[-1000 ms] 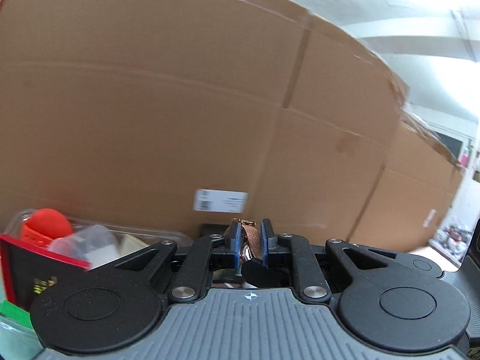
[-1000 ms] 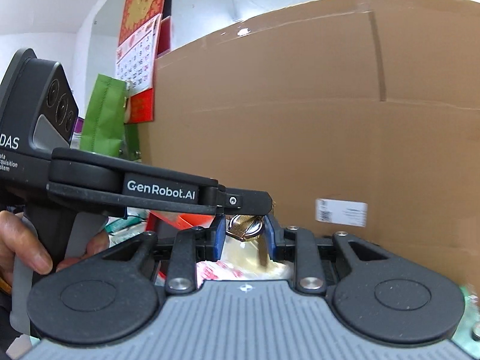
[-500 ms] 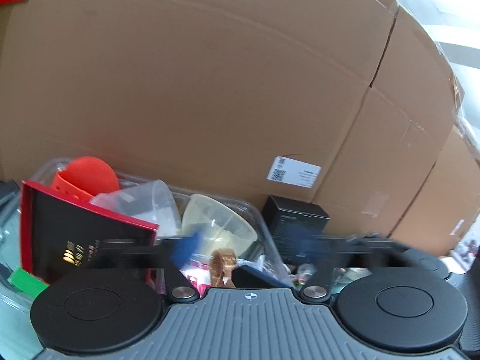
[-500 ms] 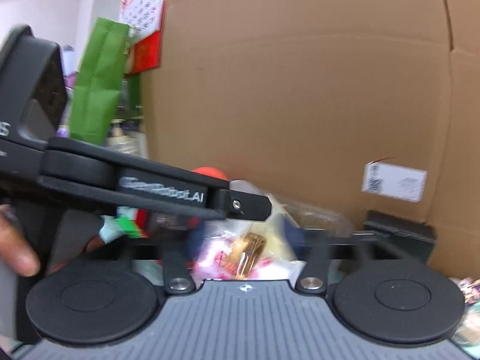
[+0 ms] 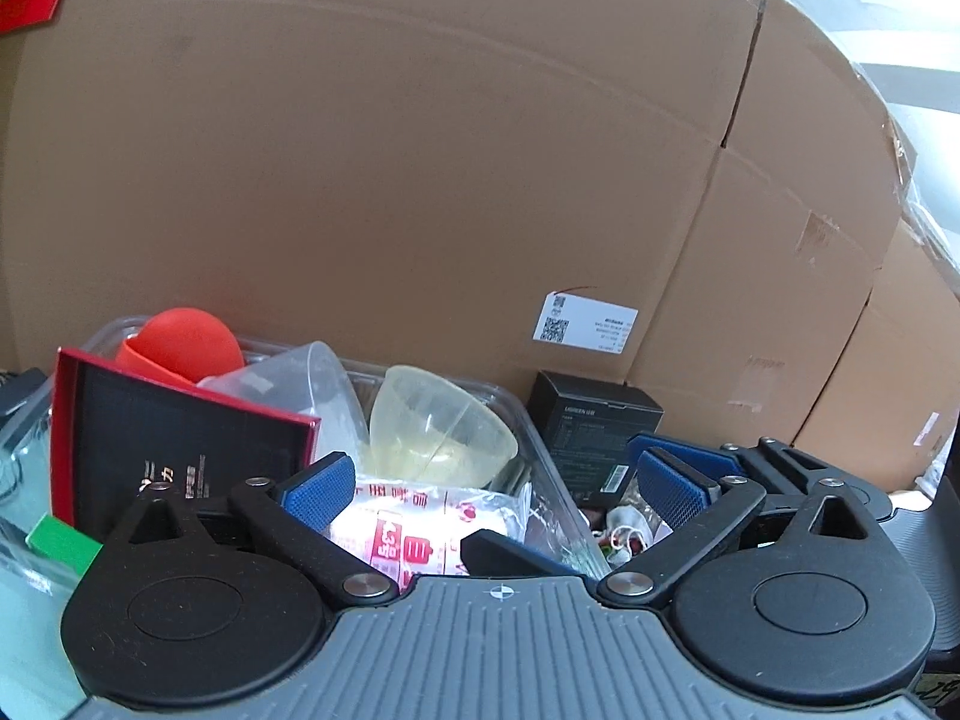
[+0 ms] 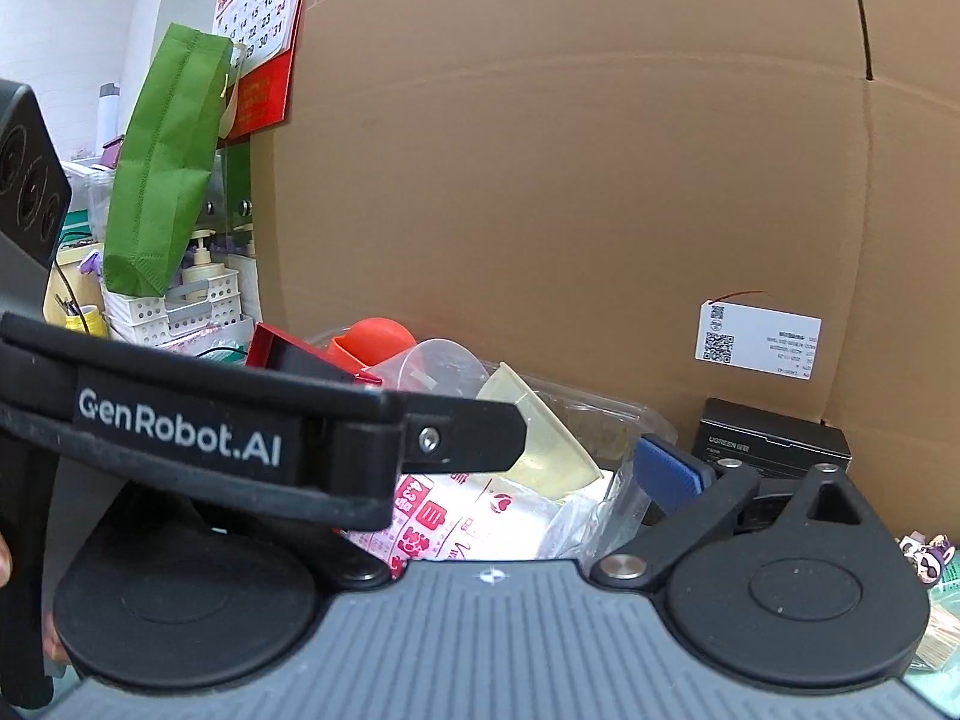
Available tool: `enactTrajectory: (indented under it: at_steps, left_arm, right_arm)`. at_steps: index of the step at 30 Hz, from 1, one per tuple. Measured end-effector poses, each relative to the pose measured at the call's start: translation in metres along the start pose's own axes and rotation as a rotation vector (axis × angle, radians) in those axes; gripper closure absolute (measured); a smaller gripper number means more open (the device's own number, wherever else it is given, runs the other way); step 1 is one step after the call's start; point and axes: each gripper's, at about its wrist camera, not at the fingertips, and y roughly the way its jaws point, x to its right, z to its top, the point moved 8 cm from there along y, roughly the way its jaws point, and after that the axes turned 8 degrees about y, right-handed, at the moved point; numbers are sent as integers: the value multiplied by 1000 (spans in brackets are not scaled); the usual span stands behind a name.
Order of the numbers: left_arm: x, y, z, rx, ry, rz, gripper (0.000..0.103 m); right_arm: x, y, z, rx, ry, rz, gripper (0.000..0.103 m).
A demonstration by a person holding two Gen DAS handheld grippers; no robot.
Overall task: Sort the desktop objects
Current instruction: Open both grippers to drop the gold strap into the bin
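My left gripper is open and empty over a clear plastic bin. The bin holds a yellowish cup, a clear cup, an orange-red silicone piece, a red-edged black box and a red-printed plastic bag. My right gripper is open and empty over the same bin; the left gripper's body crosses in front and hides its left finger. The gold watch is not visible in either view.
A large cardboard box stands right behind the bin. A black UGREEN box sits to the bin's right. A green bag, a calendar and a white basket are at the far left.
Both grippers held a gold watch between them one second ago. Both have opened, the watch has dropped out of view, and both views now tilt down over the bin.
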Motion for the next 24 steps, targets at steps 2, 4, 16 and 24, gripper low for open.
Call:
enactTrajectory:
  at_steps: [2,4,16,24]
  left_arm:
    - [1,0,-1,-5,3,7,0]
    - [3,-1,-2,-12,10,20,0]
    - [15,-18,-4,-5,10,46,0]
    - [33,-28,-9,-11,16,41,0]
  right_arm:
    - [1,-2,0,-1,5,0,0]
    - [2,-5,0,2,8,0,0]
    - [-1,-23,-2,11,20,-1,0]
    - [1,-42,-5,29,36,-3,0]
